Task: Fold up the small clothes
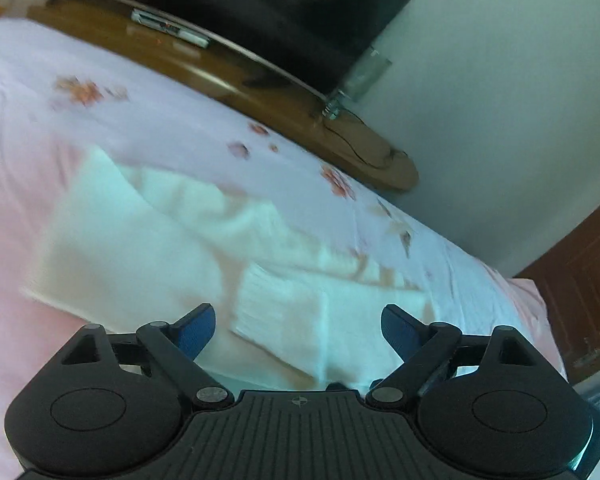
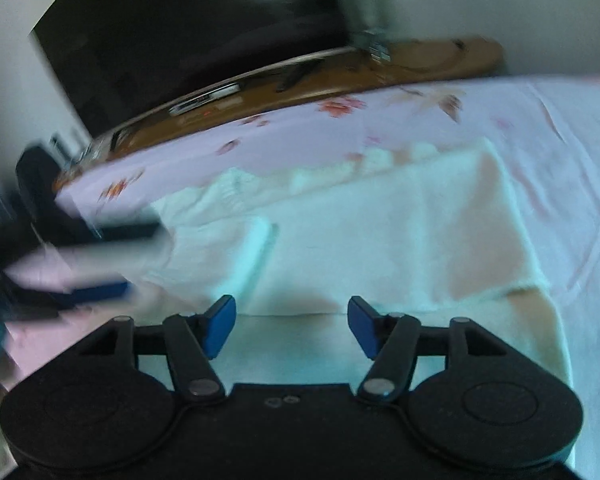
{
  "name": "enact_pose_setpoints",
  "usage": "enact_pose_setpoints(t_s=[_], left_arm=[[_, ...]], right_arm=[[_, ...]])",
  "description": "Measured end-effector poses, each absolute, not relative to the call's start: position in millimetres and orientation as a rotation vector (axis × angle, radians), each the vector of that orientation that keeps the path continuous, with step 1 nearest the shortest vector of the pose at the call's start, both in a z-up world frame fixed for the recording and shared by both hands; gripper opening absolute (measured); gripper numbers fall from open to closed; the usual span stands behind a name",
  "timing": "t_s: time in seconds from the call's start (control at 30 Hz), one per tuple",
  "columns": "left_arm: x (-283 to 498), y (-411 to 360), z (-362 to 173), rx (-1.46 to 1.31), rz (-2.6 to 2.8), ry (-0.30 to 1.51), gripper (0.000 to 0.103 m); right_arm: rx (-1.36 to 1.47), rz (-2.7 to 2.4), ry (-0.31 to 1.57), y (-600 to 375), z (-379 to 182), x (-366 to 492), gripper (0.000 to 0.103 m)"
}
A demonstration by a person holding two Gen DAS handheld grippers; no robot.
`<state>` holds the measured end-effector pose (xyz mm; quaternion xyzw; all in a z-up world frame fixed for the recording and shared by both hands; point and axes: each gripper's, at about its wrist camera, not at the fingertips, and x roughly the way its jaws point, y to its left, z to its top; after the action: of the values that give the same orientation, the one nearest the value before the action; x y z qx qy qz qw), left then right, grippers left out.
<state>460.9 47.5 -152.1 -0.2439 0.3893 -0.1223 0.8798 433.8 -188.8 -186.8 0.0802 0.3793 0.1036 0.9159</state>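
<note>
The white knit garment [image 1: 148,248] lies partly folded on the pink floral bedsheet [image 1: 172,120]. The left gripper [image 1: 298,326] hovers over it, jaws spread, nothing between them. The right gripper [image 2: 292,322] likewise stands apart, unloaded. No legible writing or brand shows.

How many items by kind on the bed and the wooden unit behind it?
White garment: 1
Pink floral bedsheet: 1
Dark TV screen: 1
Remote-like device on wooden unit: 1
Wooden unit: 1
Total: 5
</note>
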Motion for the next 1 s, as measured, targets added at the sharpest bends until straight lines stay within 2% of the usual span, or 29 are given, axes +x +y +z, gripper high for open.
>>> enact_pose_setpoints(t_s=[0.13, 0.23, 0.3, 0.37, 0.53, 0.7, 0.77, 0.8, 0.93, 1.0], left_arm=[[456, 79, -153, -0.431, -0.122, 0.805, 0.089], [450, 97, -163, -0.396, -0.049, 0.825, 0.089], [449, 104, -174, -0.378, 0.001, 0.840, 0.089], [456, 103, -187, -0.375, 0.028, 0.846, 0.089], [461, 91, -200, -0.295, 0.028, 0.861, 0.089], [453, 77, -201, -0.196, 0.023, 0.849, 0.089], [454, 72, -201, -0.160, 0.030, 0.839, 0.089], [454, 70, -201, -0.139, 0.035, 0.831, 0.089], [457, 71, -201, -0.102, 0.084, 0.814, 0.088], [459, 74, -202, -0.113, 0.100, 0.803, 0.088]], right_arm=[[0.040, 0.264, 0.762, -146, -190, 438, 0.061], [-0.098, 0.241, 0.719, -119, -193, 441, 0.055], [-0.179, 0.219, 0.694, -107, -195, 447, 0.043], [-0.171, 0.218, 0.691, -105, -194, 454, 0.012], [0.224, 0.142, 0.663, -179, -165, 455, 0.011], [0.392, -0.001, 0.769, -251, -191, 450, 0.011], [0.451, 0.019, 0.790, -261, -197, 448, 0.023], [0.458, 0.019, 0.778, -262, -197, 447, 0.026], [0.389, -0.012, 0.735, -258, -191, 455, 0.047], [0.333, -0.029, 0.709, -254, -186, 457, 0.045]])
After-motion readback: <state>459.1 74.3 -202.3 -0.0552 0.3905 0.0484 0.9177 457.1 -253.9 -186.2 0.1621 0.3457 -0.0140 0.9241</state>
